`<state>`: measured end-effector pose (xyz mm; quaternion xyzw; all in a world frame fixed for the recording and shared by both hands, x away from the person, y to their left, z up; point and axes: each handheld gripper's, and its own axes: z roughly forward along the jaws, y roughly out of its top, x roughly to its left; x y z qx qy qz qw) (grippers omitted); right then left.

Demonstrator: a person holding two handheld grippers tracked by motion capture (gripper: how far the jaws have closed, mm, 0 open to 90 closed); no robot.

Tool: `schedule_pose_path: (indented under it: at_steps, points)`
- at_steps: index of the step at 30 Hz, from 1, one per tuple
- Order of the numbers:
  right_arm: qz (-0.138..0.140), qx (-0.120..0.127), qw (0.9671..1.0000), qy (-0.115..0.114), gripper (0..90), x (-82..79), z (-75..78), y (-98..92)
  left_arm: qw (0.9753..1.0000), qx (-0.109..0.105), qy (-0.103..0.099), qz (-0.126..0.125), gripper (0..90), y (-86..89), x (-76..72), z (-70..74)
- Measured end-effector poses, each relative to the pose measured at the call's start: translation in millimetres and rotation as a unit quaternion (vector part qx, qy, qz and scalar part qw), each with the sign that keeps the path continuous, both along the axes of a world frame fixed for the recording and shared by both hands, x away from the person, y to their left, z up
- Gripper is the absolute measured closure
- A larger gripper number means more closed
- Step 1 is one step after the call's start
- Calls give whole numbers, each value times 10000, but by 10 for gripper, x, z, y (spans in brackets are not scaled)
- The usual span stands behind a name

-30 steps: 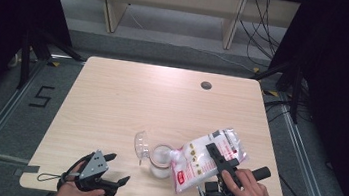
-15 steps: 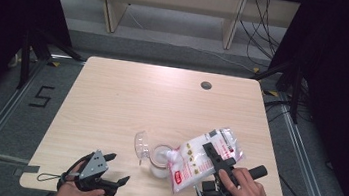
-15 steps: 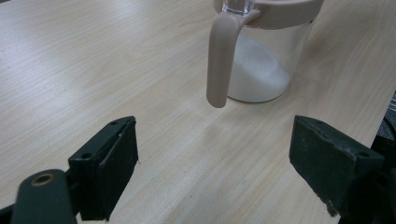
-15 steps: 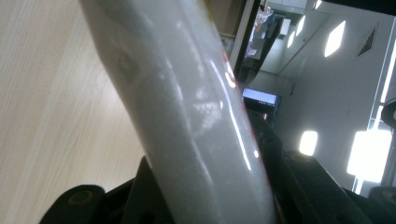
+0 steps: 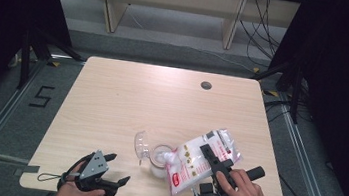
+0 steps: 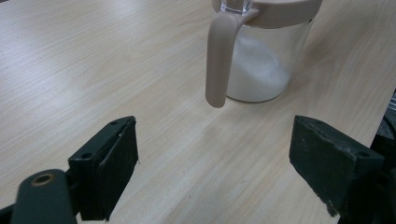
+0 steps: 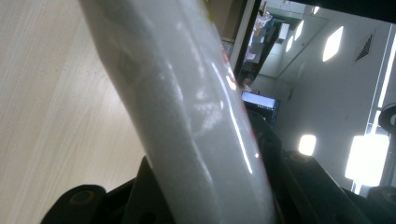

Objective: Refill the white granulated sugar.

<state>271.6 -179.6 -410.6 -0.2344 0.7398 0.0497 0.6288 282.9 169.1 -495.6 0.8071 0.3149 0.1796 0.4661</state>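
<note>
Right hand-held gripper (image 5: 211, 159) is clamped on the white bag (image 5: 200, 161), which I see pinched between its black jaws in the right gripper view, so I count that grasp as firm. From the high view the bag's long axis runs diagonally, its lower end tipped down toward the jar (image 5: 160, 157) and its upper end out toward the counter's (image 5: 127, 97) right edge. The bag's low corner sits right at the jar's mouth, touching or just above it; I cannot tell which.

That jar stands upright near the front edge of the counter, between my two hands, with its clear lid (image 5: 140, 144) swung open to the left. In the left gripper view the jar (image 6: 261, 60) holds a shallow heap of white granules (image 6: 259, 77), well under half full by my judgement, and its beige handle (image 6: 219, 60) points back toward me.

Left hand-held gripper (image 5: 112, 168) rests near the front left corner, jaws spread wide and holding nothing, the jar ahead and slightly right of it. I judge the pour depends on keeping the bag's corner over the mouth.
</note>
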Motion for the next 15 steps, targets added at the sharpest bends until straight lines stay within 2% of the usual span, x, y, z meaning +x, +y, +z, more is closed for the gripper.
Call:
schedule_pose_path:
  at_steps: [1,2,3,4,5,6,7,8,9,10,12,13,14,15]
  points:
    - [65,13,10000,6,689,18,-4,10,10000,32,-43,-25,154,5,5,3]
    - [226,-167,9995,-123,690,32,37,28,9999,67,-83,-61,153,10,12,7]
    - [-1,-106,9999,5,691,20,28,10,9999,84,-99,-77,153,14,14,8]
    - [82,-79,9999,-61,693,35,30,3,9999,94,-102,-70,153,15,13,9]
    - [-1,-65,10000,-26,693,30,30,-19,9999,94,-102,-66,154,16,14,9]
    - [-112,145,9998,98,694,21,1,-33,9999,90,-106,-64,153,16,15,10]
    - [25,-85,10000,-44,695,37,36,-53,9999,87,-104,-63,153,16,15,10]
    - [-37,-122,9999,-46,696,27,46,-65,9999,86,-103,-58,154,16,14,10]
    - [-121,78,9999,21,697,10,12,-97,9999,83,-92,-52,154,15,9,14]
    - [-178,140,9997,51,697,-9,0,-113,10000,-16,4,37,153,4,-6,8]
    - [-107,84,9999,-9,699,-33,11,-120,10000,-24,23,6,154,7,2,7]
    - [-216,136,9996,97,699,-50,0,-125,10000,14,-26,-6,154,11,5,9]
    - [-109,43,9999,31,699,-46,17,-111,9999,111,-113,-46,153,19,13,14]
    - [-189,263,9994,99,700,-58,-24,-118,9999,96,-102,-36,153,16,10,13]
